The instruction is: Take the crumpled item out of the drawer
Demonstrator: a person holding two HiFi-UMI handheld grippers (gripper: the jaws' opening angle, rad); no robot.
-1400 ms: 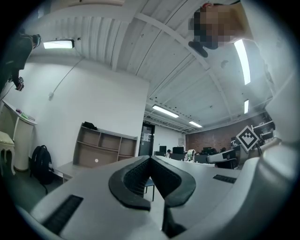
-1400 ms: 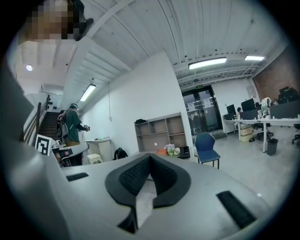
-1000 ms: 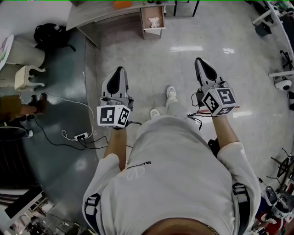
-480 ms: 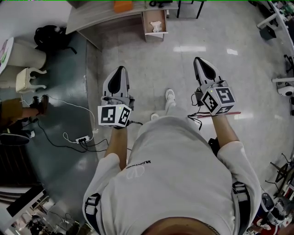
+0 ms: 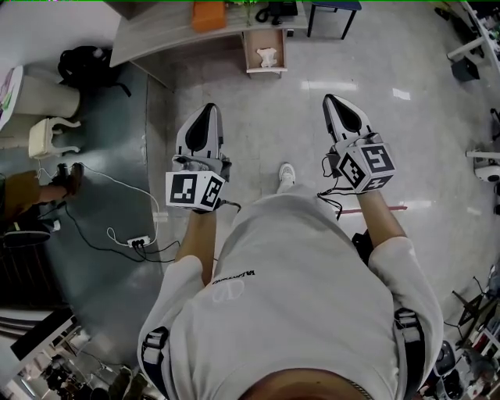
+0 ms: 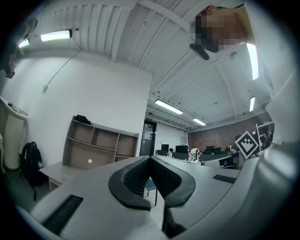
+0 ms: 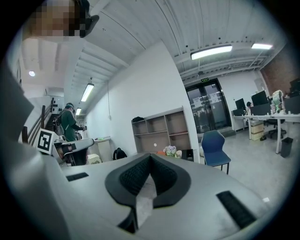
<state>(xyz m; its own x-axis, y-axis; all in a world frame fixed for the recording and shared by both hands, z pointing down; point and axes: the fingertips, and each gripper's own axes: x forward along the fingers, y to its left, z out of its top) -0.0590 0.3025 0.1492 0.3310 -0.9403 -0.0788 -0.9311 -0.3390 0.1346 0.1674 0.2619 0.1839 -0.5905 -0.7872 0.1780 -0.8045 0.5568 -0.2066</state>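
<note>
Tiled office floor, desk at the far side. Drawer stands open at the desk; crumpled item lies inside, white. Judged paper or cloth: light, soft, compressible, not fragile. Best hold: across its raised middle folds. Left gripper and right gripper: all jaws pressed together, both empty, well apart from the drawer.

Far ahead, the drawer stands pulled out of the desk, with the crumpled item lying in it. A chair sits just right of it and a backpack lies on the floor to the left. Nearer, the 2 grippers point that way, left gripper and right gripper, well apart, a shoe between them. A power strip lies on the floor left of the left arm.
</note>
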